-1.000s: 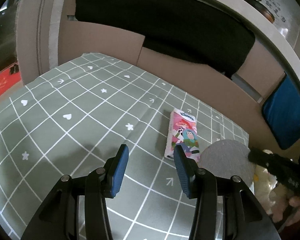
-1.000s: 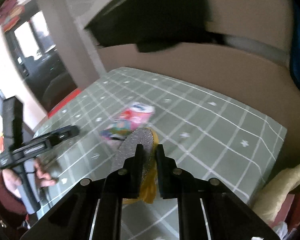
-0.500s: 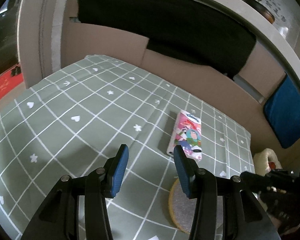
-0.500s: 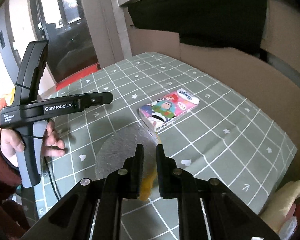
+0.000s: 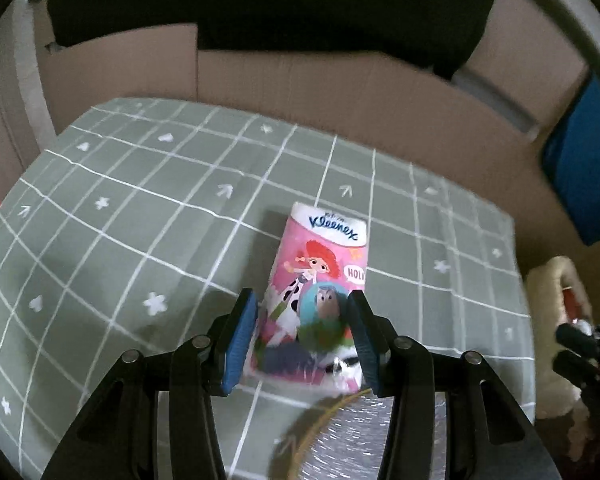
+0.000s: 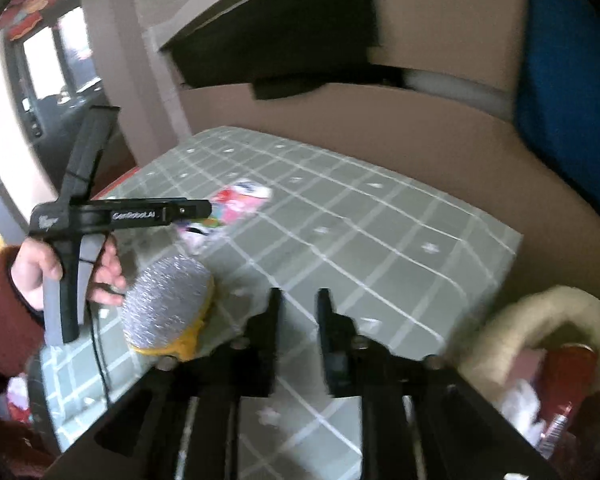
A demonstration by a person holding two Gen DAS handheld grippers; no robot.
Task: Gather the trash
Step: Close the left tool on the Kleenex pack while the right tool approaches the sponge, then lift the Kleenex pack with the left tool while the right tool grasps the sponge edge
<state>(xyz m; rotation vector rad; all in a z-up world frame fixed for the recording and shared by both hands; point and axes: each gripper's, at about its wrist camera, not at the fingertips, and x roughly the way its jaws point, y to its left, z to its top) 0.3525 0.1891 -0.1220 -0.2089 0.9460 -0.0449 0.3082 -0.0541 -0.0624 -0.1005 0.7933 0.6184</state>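
Note:
A pink Kleenex tissue pack (image 5: 324, 256) lies flat on the green checked tablecloth (image 5: 140, 220). My left gripper (image 5: 302, 298) is open and straddles the pack's near end, a blue pad on either side with a thin gap on the left. In the right wrist view the pack (image 6: 244, 198) shows blurred beyond the left tool (image 6: 140, 216), which a hand holds. A round pad with a silver top and a yellow rim (image 6: 166, 300) rests near the table's edge. My right gripper (image 6: 300, 294) hovers to its right, jaws opening, with nothing between them.
Brown cardboard walls (image 5: 340, 92) close the far side of the table, with a blue cushion (image 6: 564, 92) at the right. A cream fuzzy bag (image 6: 540, 320) holding a red can (image 6: 568, 376) sits off the table's right corner. The cloth's right edge (image 6: 500, 272) drops off.
My left gripper moved forward and down until its fingers straddle the tissue pack. My right gripper let go of the silver round pad, which now lies on the table, and drew off to the right.

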